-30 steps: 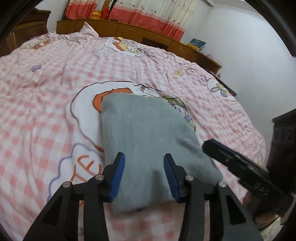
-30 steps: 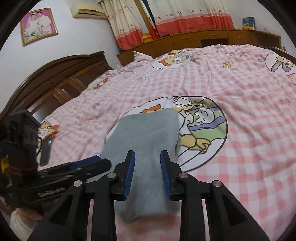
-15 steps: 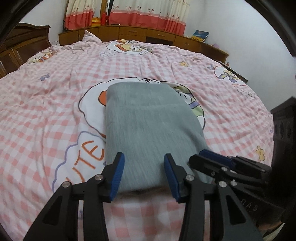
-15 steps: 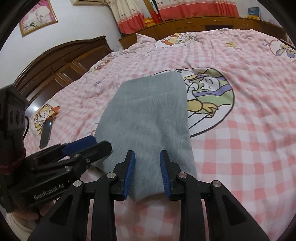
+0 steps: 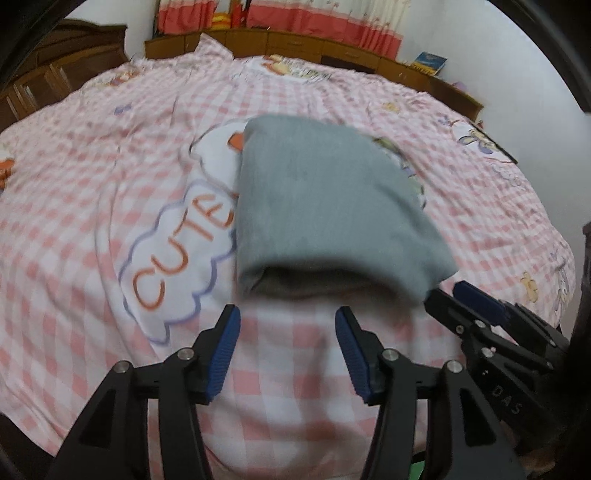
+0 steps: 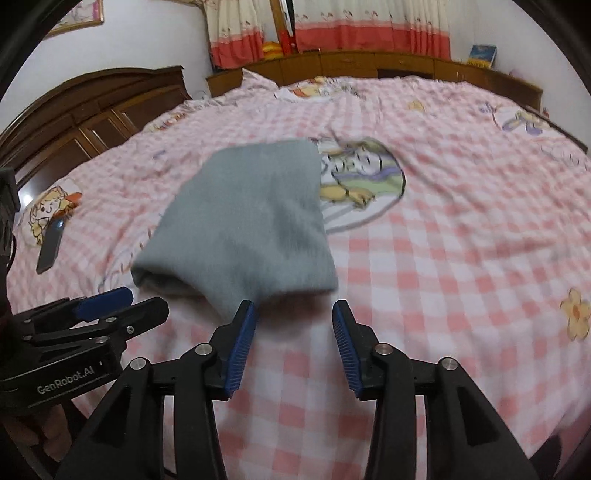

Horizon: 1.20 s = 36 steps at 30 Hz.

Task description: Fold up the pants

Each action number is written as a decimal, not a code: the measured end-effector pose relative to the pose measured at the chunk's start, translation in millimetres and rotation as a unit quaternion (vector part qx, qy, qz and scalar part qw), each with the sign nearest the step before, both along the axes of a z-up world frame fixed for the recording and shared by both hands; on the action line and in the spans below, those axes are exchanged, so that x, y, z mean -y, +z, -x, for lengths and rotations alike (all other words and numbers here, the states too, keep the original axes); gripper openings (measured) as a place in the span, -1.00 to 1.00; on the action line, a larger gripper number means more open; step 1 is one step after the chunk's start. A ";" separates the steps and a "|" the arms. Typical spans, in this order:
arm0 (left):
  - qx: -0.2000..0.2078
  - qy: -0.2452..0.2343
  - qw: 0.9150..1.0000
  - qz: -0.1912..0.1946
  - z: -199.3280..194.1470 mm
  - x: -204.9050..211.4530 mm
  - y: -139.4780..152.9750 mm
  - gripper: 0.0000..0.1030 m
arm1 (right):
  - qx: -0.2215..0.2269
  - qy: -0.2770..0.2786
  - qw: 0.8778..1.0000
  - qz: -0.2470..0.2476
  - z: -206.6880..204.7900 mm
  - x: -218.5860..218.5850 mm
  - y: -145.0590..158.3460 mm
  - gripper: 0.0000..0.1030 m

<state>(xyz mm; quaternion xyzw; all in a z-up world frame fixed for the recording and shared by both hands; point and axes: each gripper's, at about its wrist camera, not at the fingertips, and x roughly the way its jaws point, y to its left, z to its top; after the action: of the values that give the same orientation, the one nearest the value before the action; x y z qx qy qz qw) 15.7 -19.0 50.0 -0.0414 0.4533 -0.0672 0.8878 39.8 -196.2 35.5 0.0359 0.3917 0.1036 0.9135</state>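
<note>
**Folded grey pants lie on the bed, both grippers free of them**

Pink and white checked bedding (image 5: 92, 192) with cartoon prints covers a wide bed, and behind it stand a low wooden cabinet (image 6: 369, 62) and curtains (image 6: 332, 26) with a red lower band. On the middle of the sheet lie the grey pants (image 5: 325, 206), folded into a thick rectangle. The open, layered edge of the fold faces the cameras. The pants partly cover a printed cloud with the word "CUTE" (image 5: 177, 251) on one side and a round cartoon picture (image 6: 362, 177) on the other.

The left gripper (image 5: 288, 350) is just in front of the near edge of the pants. Its jaws are opening, nothing is between the blue pads, and only the checked sheet shows in the gap. The right gripper (image 6: 293, 343) is beside it, near the right corner of the fold. Its jaws are opening too and hold nothing; the left pad's tip is at the cloth edge, and whether it touches cannot be told.

A dark phone (image 6: 50, 247) lies on the sheet far to the left, near a dark wooden headboard (image 6: 85, 107).
</note>
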 end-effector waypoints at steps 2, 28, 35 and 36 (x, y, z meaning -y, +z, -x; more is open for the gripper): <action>-0.003 -0.001 1.000 0.002 -1.5 -0.4 -5.6 0.10 | -0.012 0.000 1.000 0.001 -1.3 0.1 -6.2 -0.11; -0.014 0.004 1.000 0.000 -10.2 -0.5 -22.1 0.56 | -0.036 -0.002 0.999 0.000 -4.6 -1.8 -29.5 0.06; -0.013 0.006 1.000 0.000 -10.0 -0.8 -21.9 0.55 | -0.036 -0.002 0.999 0.002 -4.3 -2.7 -30.1 0.06; -0.013 0.006 1.000 0.000 -10.0 -0.7 -21.9 0.55 | -0.036 -0.002 0.999 0.003 -4.4 -2.8 -30.4 0.06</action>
<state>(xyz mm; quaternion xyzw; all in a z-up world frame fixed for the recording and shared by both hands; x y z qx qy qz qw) 25.6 -18.3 28.1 -0.0449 0.4643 -0.0612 0.8824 44.2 -193.5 5.0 0.0377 0.4247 0.0997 0.8990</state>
